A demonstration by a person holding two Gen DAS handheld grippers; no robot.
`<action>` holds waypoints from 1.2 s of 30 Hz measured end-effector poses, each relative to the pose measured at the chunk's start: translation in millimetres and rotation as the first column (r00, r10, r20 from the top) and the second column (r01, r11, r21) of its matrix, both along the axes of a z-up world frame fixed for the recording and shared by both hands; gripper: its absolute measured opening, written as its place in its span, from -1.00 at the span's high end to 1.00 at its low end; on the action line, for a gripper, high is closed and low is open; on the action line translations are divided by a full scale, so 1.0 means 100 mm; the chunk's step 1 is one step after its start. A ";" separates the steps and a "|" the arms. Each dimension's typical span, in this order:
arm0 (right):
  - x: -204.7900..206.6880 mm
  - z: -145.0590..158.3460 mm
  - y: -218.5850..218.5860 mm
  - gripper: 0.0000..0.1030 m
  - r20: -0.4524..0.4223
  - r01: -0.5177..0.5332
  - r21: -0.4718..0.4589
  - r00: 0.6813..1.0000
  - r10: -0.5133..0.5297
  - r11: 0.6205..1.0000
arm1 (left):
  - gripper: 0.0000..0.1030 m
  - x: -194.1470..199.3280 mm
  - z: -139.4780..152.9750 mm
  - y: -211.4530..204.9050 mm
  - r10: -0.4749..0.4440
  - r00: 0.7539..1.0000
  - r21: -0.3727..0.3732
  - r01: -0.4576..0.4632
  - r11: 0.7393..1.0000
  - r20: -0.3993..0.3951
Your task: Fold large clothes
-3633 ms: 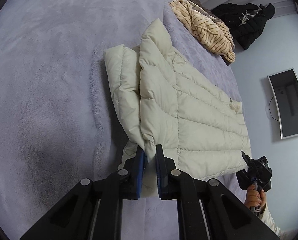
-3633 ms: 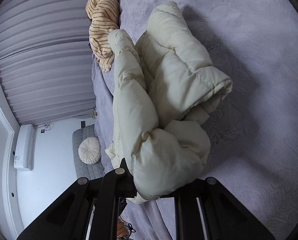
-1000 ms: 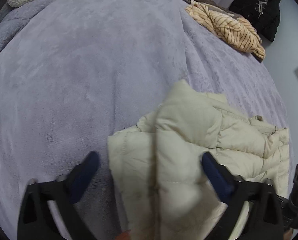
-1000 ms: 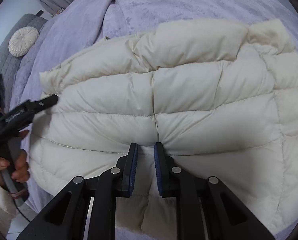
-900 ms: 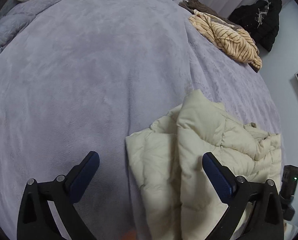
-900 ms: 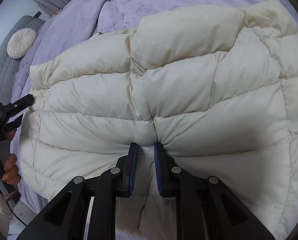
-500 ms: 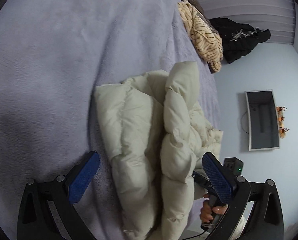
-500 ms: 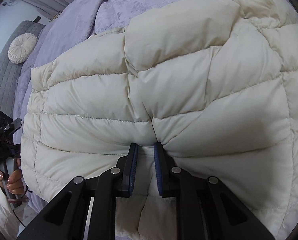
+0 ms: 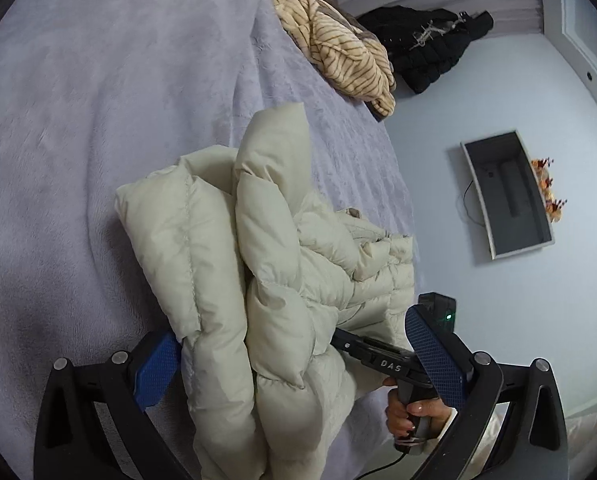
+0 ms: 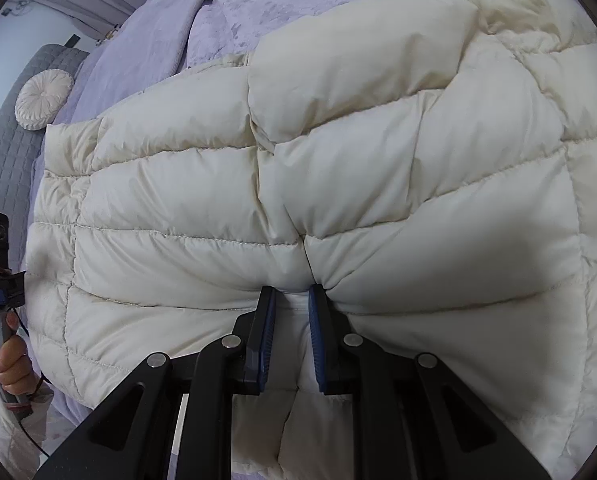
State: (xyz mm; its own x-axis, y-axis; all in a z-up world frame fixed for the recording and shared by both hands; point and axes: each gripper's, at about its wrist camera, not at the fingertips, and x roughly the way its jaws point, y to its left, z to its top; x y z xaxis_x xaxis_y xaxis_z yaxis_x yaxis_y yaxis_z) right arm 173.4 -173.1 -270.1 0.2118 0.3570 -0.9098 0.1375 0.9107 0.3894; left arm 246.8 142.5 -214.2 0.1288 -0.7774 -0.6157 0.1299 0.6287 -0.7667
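From the left wrist, the left gripper (image 9: 298, 356) is wide open and tipped down at the bed (image 9: 98, 80), with the puffy cream jacket (image 9: 266, 280) bunched between its fingers, untouched by the right one. From the right wrist, the right gripper (image 10: 291, 320) points steeply down and pinches the jacket's soft, light, squashy cloth right in front of it; a stitched seam looks best to grab.

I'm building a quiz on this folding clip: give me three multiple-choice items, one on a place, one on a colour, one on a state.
1. Where does the striped garment lie?
A. at the bed's far edge
B. on the floor
C. under the jacket

2. What colour is the puffer jacket?
A. black
B. cream
C. red

3. How do the right gripper fingers stand?
A. spread wide, empty
B. out of view
C. pinching jacket fabric

Answers: 1 A, it rests on the lilac bedspread beyond the jacket. 2 B, cream in both views. 3 C, fabric bunches between them.
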 end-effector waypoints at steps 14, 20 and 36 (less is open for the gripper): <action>-0.01 -0.05 -0.15 0.67 0.011 0.009 0.039 1.000 -0.009 0.999 | 0.28 -0.08 -0.23 -0.21 -0.048 0.997 0.088 0.053 0.995 -0.054; -0.03 -0.09 -0.22 0.67 0.009 0.008 0.054 1.000 -0.008 0.999 | 0.46 -0.22 0.42 -0.67 -0.143 0.989 0.064 0.141 0.988 0.032; -0.43 0.55 -0.94 0.59 0.094 0.078 0.139 0.991 -0.092 0.987 | 0.46 -0.31 0.87 -1.46 -0.183 0.983 0.198 0.175 0.964 0.021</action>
